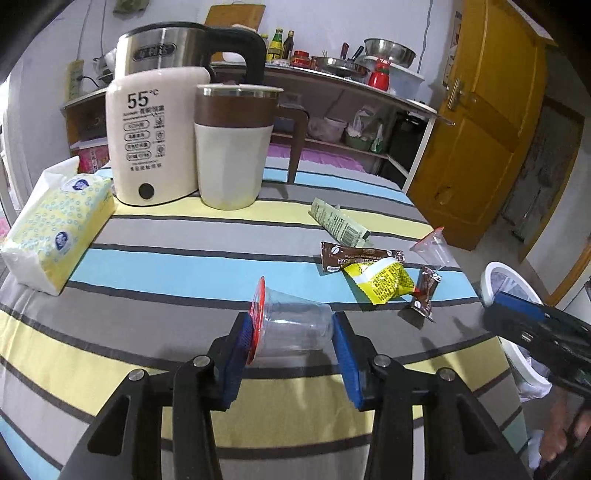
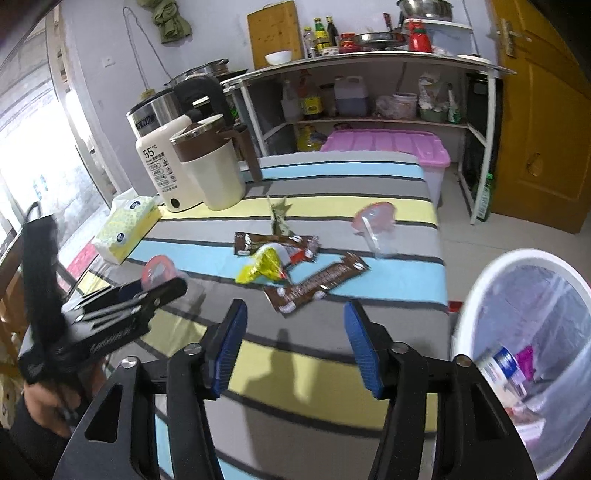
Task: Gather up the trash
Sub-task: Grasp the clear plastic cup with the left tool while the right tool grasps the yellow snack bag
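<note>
We see our right gripper at the bottom centre with its blue-padded jaws apart over the striped tablecloth, nothing between them. Brown and yellow foil wrappers lie mid-frame. A white round waste bin fills the lower right.

A home kitchen; shelf of sauce bottles, pans, kettle.

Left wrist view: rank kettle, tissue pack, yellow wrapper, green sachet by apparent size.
1. kettle
2. tissue pack, nearer the camera, so true rank unsure
3. yellow wrapper and green sachet look alike; not ranked.
</note>
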### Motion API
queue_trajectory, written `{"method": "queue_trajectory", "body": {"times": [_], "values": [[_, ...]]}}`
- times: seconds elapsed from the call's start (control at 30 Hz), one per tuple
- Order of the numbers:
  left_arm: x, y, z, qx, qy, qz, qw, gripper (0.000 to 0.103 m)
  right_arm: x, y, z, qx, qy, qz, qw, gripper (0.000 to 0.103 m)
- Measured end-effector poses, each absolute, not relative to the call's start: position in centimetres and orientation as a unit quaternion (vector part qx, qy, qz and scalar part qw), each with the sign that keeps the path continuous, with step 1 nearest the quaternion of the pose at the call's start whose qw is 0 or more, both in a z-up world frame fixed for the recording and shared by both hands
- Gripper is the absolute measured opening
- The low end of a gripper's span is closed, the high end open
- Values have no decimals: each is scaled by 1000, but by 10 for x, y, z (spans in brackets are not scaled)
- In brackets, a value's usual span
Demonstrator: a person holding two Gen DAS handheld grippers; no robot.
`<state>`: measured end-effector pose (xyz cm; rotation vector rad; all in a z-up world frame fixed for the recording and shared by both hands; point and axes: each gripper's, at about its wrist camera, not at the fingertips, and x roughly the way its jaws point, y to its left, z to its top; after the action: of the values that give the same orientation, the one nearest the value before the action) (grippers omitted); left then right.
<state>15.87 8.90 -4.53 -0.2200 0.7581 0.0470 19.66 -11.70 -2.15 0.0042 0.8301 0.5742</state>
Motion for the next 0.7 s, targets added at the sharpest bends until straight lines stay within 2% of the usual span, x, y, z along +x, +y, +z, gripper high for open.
{"method": "queue_trajectory", "body": {"times": [0.23,0.27,0.43,0.53,0.7], "values": [[150,98,-39,-109,360,28,926,45,225,-81,-32,-4,416,285,863,48],[150,100,-38,-109,360,29,926,45,229,-77,-34,-5,419,287,862,45],[153,107,-38,-112,359,34,926,45,250,-60,-48,-6,443,283,851,41],[155,110,-37,-113,360,35,925,45,258,-54,-57,-3,459,280,843,34],[156,111,-37,-112,360,35,925,45,255,-58,-56,8,457,281,844,30]]}}
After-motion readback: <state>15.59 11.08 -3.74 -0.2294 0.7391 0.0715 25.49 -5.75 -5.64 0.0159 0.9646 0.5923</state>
